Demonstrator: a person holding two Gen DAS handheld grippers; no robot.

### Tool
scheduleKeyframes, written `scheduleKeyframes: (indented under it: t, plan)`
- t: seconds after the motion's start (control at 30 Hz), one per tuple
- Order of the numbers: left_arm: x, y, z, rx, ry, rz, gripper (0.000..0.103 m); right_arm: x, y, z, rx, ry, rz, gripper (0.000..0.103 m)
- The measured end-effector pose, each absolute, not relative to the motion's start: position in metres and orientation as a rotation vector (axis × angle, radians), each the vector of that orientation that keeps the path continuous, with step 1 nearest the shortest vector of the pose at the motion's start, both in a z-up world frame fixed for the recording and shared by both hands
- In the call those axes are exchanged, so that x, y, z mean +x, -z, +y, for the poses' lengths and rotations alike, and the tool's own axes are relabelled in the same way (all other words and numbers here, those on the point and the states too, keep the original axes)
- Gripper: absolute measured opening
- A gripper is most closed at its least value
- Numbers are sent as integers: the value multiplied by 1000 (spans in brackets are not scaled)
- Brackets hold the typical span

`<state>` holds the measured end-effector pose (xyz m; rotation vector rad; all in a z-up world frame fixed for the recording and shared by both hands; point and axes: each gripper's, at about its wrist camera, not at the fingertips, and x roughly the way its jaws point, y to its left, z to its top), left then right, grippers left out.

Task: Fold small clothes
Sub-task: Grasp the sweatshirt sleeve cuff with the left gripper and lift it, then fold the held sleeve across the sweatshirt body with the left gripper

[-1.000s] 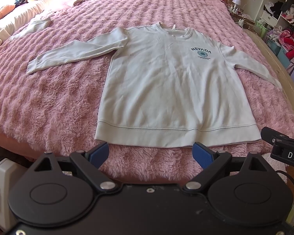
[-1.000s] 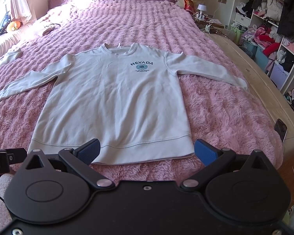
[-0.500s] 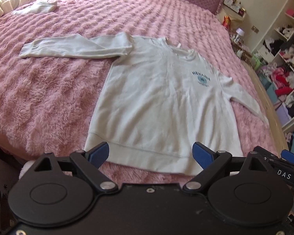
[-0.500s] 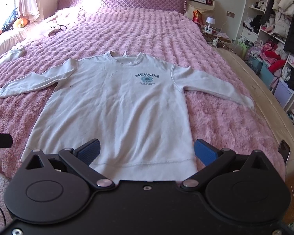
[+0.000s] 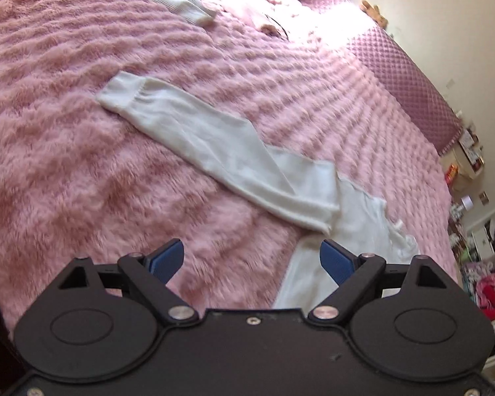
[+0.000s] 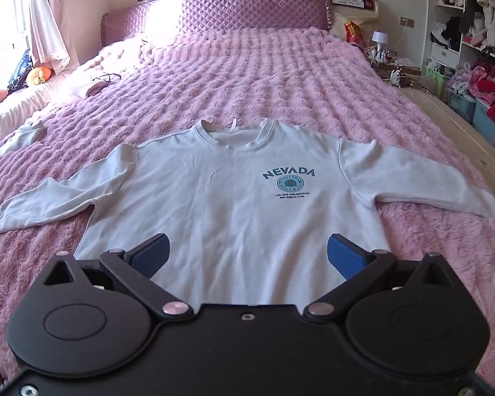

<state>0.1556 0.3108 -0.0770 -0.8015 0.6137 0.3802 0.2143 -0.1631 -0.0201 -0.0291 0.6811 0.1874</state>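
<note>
A pale grey long-sleeved sweatshirt (image 6: 234, 204) with a "NEVADA" print lies flat, face up, on the pink fluffy bedspread (image 6: 280, 76), both sleeves spread out. My right gripper (image 6: 247, 255) is open and empty, above the shirt's lower body. My left gripper (image 5: 250, 259) is open and empty, above the bedspread near the shirt's left armpit. In the left wrist view the left sleeve (image 5: 208, 151) runs away to its cuff (image 5: 118, 95). The shirt's hem is hidden under my right gripper.
A small white garment (image 5: 188, 3) lies on the bedspread far left; it also shows in the right wrist view (image 6: 23, 137). A quilted purple headboard (image 6: 247, 10) stands at the back. The bed's wooden edge (image 6: 462, 132) and cluttered shelves (image 6: 472, 49) are on the right.
Both grippers moved forward over the bed. The left one swung left toward the left sleeve; the right one came in over the shirt's body. Both stayed open.
</note>
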Motion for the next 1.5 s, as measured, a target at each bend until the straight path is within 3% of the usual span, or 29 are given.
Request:
scheduleKeyframes:
  t: [0.13, 0.33, 0.43, 0.47, 0.5, 0.77, 0.8, 0.87, 0.93, 1.03, 1.23, 1.5]
  plan:
    - [187, 109, 382, -939, -453, 537, 88, 234, 37, -145, -38, -223, 617, 103]
    - [220, 155, 465, -927, -668, 478, 85, 261, 55, -126, -27, -239, 671, 103]
    - [232, 174, 497, -971, -670, 470, 54, 270, 65, -117, -67, -243, 690, 103]
    - [236, 181, 506, -1002, -682, 472, 31, 271, 68, -115, -77, -244, 694, 103]
    - [239, 187, 513, -1029, -697, 485, 22, 272, 70, -112, -86, -243, 700, 103]
    - [240, 213, 519, -1140, -743, 396, 23, 280, 84, -104, -103, -233, 751, 103]
    - [239, 213, 520, -1150, -750, 386, 30, 280, 84, -105, -101, -233, 757, 103]
    - [237, 213, 521, -1170, -747, 374, 34, 280, 86, -106, -98, -240, 769, 103]
    - [237, 211, 520, -1152, -746, 373, 31, 278, 86, -107, -95, -235, 773, 103]
    - [236, 208, 515, -1120, -742, 366, 7, 278, 87, -109, -94, -233, 773, 103]
    - [232, 185, 501, -1147, -655, 274, 6, 279, 90, -122, -77, -185, 782, 103]
    - [288, 84, 421, -1120, -216, 182, 6, 272, 84, -156, -42, -152, 770, 103]
